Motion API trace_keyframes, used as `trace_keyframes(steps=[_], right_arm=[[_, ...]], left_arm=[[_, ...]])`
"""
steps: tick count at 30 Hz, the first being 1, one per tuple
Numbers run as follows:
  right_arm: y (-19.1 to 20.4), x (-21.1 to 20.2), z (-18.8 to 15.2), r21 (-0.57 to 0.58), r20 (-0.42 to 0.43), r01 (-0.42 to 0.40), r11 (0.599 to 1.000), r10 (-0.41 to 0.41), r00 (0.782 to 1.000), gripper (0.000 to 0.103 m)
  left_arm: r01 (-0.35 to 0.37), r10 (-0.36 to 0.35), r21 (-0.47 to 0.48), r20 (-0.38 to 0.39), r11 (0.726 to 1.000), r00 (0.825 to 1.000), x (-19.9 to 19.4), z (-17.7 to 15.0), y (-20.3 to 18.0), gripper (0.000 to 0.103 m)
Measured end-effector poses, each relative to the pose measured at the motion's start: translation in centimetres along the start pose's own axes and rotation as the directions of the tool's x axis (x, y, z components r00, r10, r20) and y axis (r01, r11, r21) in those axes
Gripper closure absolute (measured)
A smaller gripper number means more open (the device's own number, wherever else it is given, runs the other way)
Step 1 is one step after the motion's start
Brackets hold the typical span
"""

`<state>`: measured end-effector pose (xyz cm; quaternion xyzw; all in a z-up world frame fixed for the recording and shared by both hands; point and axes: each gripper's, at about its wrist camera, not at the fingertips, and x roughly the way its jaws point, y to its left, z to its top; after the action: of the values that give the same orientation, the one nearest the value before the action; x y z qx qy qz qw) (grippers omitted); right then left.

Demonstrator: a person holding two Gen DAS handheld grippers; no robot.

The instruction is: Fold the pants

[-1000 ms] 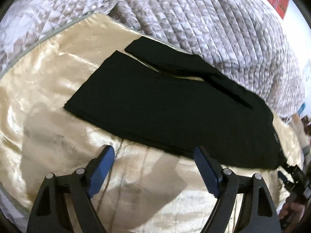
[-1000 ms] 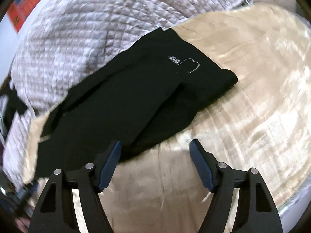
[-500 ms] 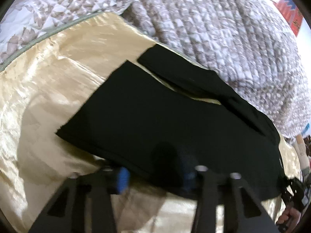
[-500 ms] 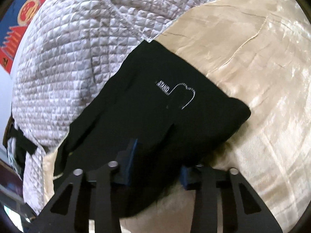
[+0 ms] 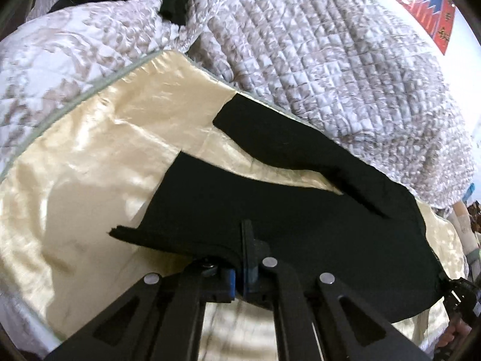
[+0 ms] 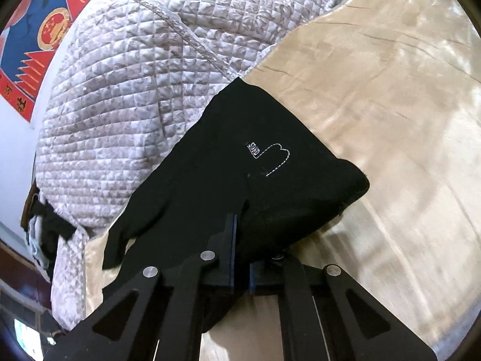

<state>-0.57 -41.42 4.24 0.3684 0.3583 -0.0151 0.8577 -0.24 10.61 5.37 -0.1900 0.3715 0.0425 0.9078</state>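
Left wrist view: the left gripper (image 5: 240,273) has its blue-padded jaws pinched together on the near edge of the black pants (image 5: 285,210), lifting that hem off the cream satin sheet (image 5: 90,165). The two legs spread apart farther out, toward a grey quilted blanket (image 5: 330,60). Right wrist view: the right gripper (image 6: 240,258) is likewise clamped on the pants (image 6: 255,165) near the waist end, below a small white stitched logo (image 6: 270,158). A red-and-blue poster (image 6: 39,39) hangs on the wall behind.
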Motion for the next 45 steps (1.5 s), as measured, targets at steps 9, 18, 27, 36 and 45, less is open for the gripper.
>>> trace_keyframes(steps=[9,18,27,36,45], right_arm=[[-3.4,-3.1,-4.4,-0.002,-0.094,0.092,0.996,-0.092,0.991,0.098],[-3.7,-6.5,-5.1,0.025,-0.088,0.128,0.991,-0.125,0.988,0.089],[-0.5,-10.5,-3.8,-0.105,0.149,0.312,0.944,-0.295,0.944,0.067],[-0.2,-1.9,-2.8,-0.308,-0.005,0.314,0.898,-0.332,0.943,0.067],[1.9,-2.3,-1.2,-0.369,0.066,0.313,0.875,-0.311,0.948,0.067]], left_arm=[[-0.046,0.048,0.018,-0.110,0.999,0.993,-0.5,-5.0,1.4,0.099],[-0.160,0.160,0.012,-0.044,0.987,0.986,-4.5,-4.9,2.3,0.090],[-0.187,0.184,0.104,0.042,0.977,0.982,-5.5,-3.2,-0.1,0.086],[-0.208,0.230,0.205,-0.092,0.956,0.969,1.1,-3.8,-1.2,0.082],[-0.212,0.232,0.248,-0.054,0.945,0.971,1.2,-2.5,-3.3,0.079]])
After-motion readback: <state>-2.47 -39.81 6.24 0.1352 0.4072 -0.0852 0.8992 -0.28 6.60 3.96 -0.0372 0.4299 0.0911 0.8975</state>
